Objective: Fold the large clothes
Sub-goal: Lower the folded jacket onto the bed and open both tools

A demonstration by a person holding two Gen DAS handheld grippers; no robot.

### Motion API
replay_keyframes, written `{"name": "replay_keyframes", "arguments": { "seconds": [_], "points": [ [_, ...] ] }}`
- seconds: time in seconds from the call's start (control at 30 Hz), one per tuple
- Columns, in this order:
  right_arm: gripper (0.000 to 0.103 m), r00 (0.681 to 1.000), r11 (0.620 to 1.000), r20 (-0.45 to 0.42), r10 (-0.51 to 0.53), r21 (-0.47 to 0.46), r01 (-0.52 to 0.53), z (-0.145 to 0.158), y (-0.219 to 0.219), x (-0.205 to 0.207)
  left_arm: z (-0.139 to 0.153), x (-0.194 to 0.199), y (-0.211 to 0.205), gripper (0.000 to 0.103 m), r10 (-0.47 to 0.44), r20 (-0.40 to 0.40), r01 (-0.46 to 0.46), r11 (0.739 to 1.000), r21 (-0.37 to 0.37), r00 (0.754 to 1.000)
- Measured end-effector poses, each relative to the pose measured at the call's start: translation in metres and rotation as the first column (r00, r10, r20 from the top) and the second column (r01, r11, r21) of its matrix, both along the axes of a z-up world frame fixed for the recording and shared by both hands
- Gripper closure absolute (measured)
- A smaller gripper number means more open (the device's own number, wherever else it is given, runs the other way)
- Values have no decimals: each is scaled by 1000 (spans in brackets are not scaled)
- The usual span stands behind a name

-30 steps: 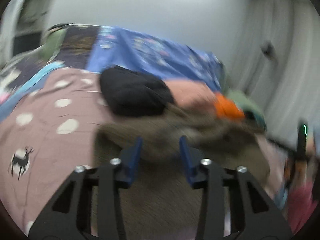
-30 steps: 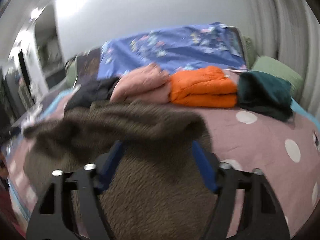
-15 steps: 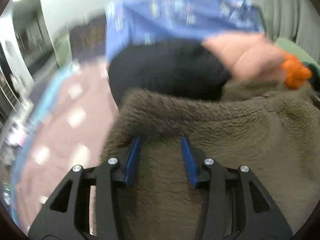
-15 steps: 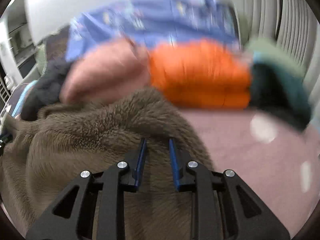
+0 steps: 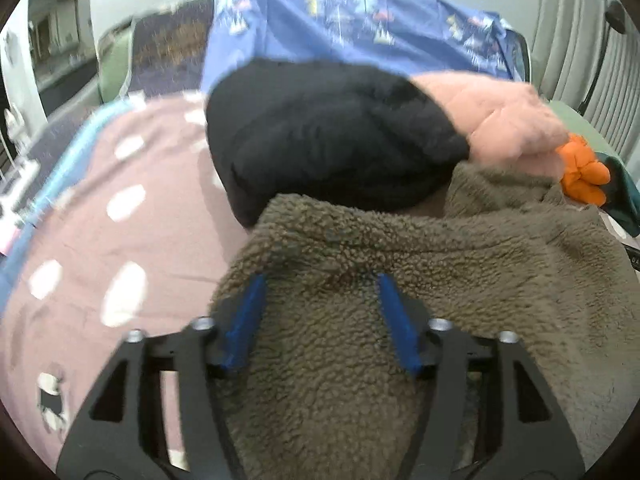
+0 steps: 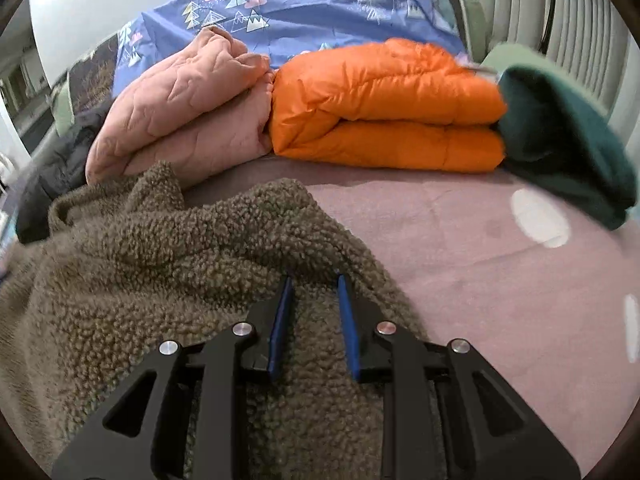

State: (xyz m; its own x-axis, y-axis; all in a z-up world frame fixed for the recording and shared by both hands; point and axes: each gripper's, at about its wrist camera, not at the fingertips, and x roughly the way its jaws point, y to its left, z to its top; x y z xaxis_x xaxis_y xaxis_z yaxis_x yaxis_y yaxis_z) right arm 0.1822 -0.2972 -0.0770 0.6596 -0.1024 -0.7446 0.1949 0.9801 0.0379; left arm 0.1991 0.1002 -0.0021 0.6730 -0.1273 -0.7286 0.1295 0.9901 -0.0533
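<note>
A large olive-brown fleece garment (image 5: 460, 280) lies on the pink dotted bedspread (image 5: 100, 240). It also fills the lower left of the right wrist view (image 6: 160, 280). My left gripper (image 5: 320, 284) has its blue fingers spread wide over the fleece, open. My right gripper (image 6: 314, 284) has its blue fingers close together with a fold of the fleece edge between them, shut on it.
Folded clothes line the back of the bed: a black one (image 5: 328, 136), a pink quilted one (image 6: 188, 108), an orange puffer (image 6: 384, 108) and a dark green one (image 6: 568, 136). A blue patterned sheet (image 6: 300, 8) hangs behind them. Bare bedspread (image 6: 480, 260) lies to the right.
My left fingers have spread apart, letting go of the fleece. My right gripper closed on the fleece and lowered its edge toward the bed.
</note>
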Motion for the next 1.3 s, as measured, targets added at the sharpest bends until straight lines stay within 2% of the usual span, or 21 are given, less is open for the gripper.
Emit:
{"name": "replay_keyframes", "arguments": {
  "seconds": [0.1, 0.17, 0.23, 0.27, 0.3, 0.33, 0.37, 0.4, 0.43, 0.5, 0.57, 0.63, 0.67, 0.73, 0.8, 0.83, 0.97, 1.13, 1.2, 1.23, 1.3],
  "points": [
    [63, 997, 999, 77, -1, 36, -2, 16, -9, -20, 16, -20, 0, 25, -17, 70, 12, 998, 69, 997],
    [25, 987, 998, 149, -55, 38, 50, 32, -24, -37, 20, -24, 8, 15, -3, 86, -6, 993, 115, 996],
    [20, 986, 999, 156, -52, 12, 51, 37, -36, -36, 15, -17, 22, 13, 29, 52, -35, 991, 126, 998],
    [18, 993, 1000, 114, -17, 18, 15, 33, -39, -26, 6, -5, 31, 13, 44, -15, -43, 995, 95, 999],
    [17, 998, 999, 60, 25, 45, -27, 25, -43, -19, -6, 10, 39, 13, 48, -100, -44, 998, 41, 994],
    [22, 999, 995, 2, 41, 86, -41, 12, -45, -9, -15, 19, 44, 22, 48, -151, -49, 999, -2, 987],
    [65, 999, 994, -30, 45, 100, -42, 2, -44, -6, -26, 27, 45, 55, 16, -199, -34, 996, -87, 980],
    [80, 997, 992, -40, 61, 117, -56, -2, -40, -6, -28, 28, 44, 65, -9, -213, -17, 992, -121, 977],
    [88, 999, 995, -9, 39, 96, -38, 3, -39, -12, -20, 24, 37, 79, -9, -184, -11, 994, -105, 983],
    [90, 993, 997, 116, -6, 79, -4, 27, -38, -39, 1, 10, 23, 88, -27, -89, 24, 999, -32, 996],
    [90, 986, 997, 158, -53, 72, 43, 38, -42, -55, 20, -3, 18, 88, -33, -10, 33, 999, 1, 999],
    [88, 994, 998, 81, -69, 5, 69, 22, -42, -48, 23, -5, 15, 84, -3, 17, 2, 998, 59, 1000],
    [87, 997, 997, 14, -70, -42, 71, 3, -40, -39, 13, 2, 13, 75, 19, -8, -18, 995, 93, 1000],
    [69, 997, 994, -26, -71, -86, 68, -23, -38, -29, -26, 17, 7, 67, 53, -97, -34, 982, 184, 994],
    [59, 998, 997, 27, -63, -53, 64, -12, -43, -38, -32, 19, 11, 64, 66, -100, -49, 986, 160, 993],
    [47, 996, 997, 60, -71, -26, 73, -2, -49, -47, -24, 16, 17, 60, 86, -83, -72, 986, 152, 993],
    [45, 982, 993, 157, -101, 83, 89, 25, -81, -97, -16, 1, 19, 57, 104, -38, -93, 968, 234, 994],
    [45, 983, 969, 146, -114, 236, 77, 20, -115, -145, -15, -9, 22, 58, 113, -32, -104, 971, 216, 993],
    [45, 988, 961, 125, -87, 273, 51, 13, -113, -141, -12, -10, 23, 60, 91, -44, -82, 982, 167, 995],
    [45, 991, 959, 119, -68, 280, 32, 9, -109, -143, -11, -9, 23, 58, 77, -52, -69, 987, 145, 996],
    [44, 994, 954, 108, -24, 300, -9, 0, -100, -138, -11, -1, 25, 45, 50, -96, -41, 995, 87, 994]
  ]
}}
